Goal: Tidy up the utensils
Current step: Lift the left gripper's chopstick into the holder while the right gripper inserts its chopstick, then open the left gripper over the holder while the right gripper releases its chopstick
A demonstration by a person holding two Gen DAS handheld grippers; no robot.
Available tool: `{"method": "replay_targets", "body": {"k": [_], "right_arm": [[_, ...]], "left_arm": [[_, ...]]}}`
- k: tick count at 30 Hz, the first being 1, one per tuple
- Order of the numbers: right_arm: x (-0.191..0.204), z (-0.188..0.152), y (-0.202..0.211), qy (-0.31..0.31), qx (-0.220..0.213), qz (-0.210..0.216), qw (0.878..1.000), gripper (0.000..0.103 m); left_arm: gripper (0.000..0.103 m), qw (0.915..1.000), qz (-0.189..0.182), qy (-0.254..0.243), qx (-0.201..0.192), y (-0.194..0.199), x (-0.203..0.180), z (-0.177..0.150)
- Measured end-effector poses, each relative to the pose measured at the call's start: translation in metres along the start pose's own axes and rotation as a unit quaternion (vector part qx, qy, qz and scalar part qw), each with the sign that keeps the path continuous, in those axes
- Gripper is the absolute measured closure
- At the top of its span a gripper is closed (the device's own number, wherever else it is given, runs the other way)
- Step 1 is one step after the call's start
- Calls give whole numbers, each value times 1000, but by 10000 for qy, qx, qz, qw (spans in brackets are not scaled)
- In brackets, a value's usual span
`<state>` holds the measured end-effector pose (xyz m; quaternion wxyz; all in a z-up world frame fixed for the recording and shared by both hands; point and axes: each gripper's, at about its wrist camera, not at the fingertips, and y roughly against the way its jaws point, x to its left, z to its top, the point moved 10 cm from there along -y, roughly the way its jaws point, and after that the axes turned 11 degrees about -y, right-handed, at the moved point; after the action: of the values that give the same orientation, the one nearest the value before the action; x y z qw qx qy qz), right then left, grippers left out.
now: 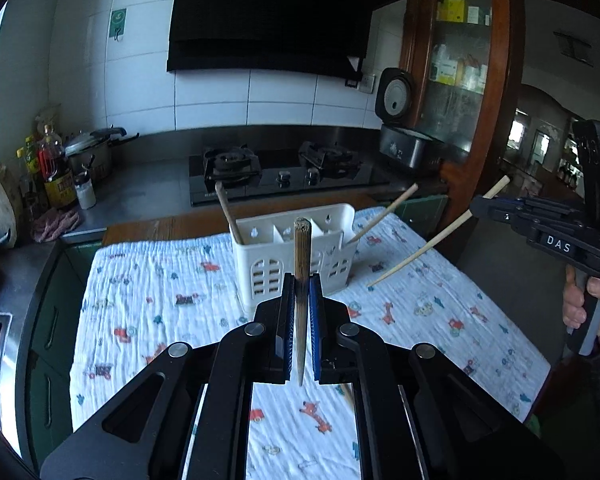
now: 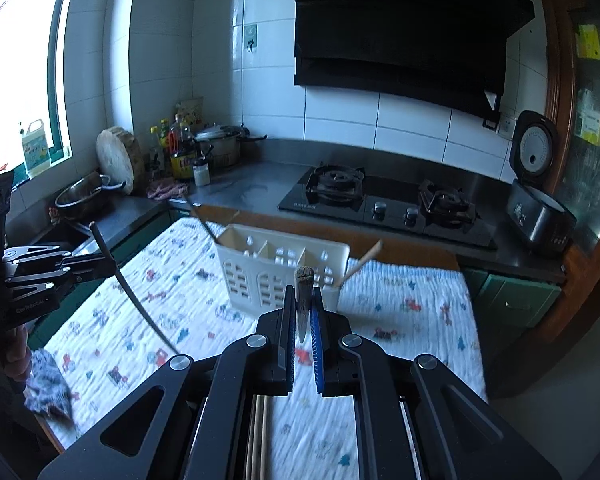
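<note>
Left claw [image 1: 301, 300] clamps dark chopstick [image 1: 302, 264], right claw [image 2: 303, 304] clamps pale chopstick [image 1: 428, 246]; caddy [image 1: 296, 252] just ahead of both, holding two sticks; more lying beneath right claw

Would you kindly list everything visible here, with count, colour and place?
Utensil caddy: one, white, on the cloth, centre.
Chopsticks: four; two pale ones leaning in the caddy, left end and right end; a dark one in the left gripper; a pale one in the right.
Patterned cloth: one, white, covering the table.
Gas hob: one, black, counter behind.
Rice cooker: one, black, lid open, right of the hob.
Left hand-held gripper: black, shut on the dark chopstick.
Right hand-held gripper: black, shut on the pale chopstick.
</note>
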<state>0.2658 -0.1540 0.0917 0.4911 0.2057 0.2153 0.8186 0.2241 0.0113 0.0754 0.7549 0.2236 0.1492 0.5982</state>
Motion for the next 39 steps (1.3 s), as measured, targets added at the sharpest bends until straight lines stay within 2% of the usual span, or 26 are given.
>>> {"method": "replay_targets", "body": {"k": [5, 8, 12, 15, 20, 28, 39], "right_arm": [[-2, 42, -3, -47, -120, 0, 9999, 96], [-2, 60, -7, -38, -212, -34, 9998, 96], [-1, 77, -20, -8, -259, -76, 9996, 96], [-1, 82, -37, 52, -200, -133, 9997, 96], [-2, 76, -65, 160, -5, -187, 9997, 96], [-14, 54, -98, 121, 286, -268, 9992, 96], [-24, 38, -120, -81, 449, -272, 9986, 94]], "left_arm": [[97, 9990, 142, -148, -395, 4, 8, 58], [97, 9970, 424, -239, -603, 1, 20, 93], [97, 9952, 591, -78, -780, -13, 37, 123], [97, 9934, 783, 80, -829, -30, 51, 134], [97, 9959, 593, 353, -580, -70, 67, 124], [97, 9975, 414, 571, -93, -113, 78, 88], [93, 9974, 373, 616, 25, -121, 80, 73]]}}
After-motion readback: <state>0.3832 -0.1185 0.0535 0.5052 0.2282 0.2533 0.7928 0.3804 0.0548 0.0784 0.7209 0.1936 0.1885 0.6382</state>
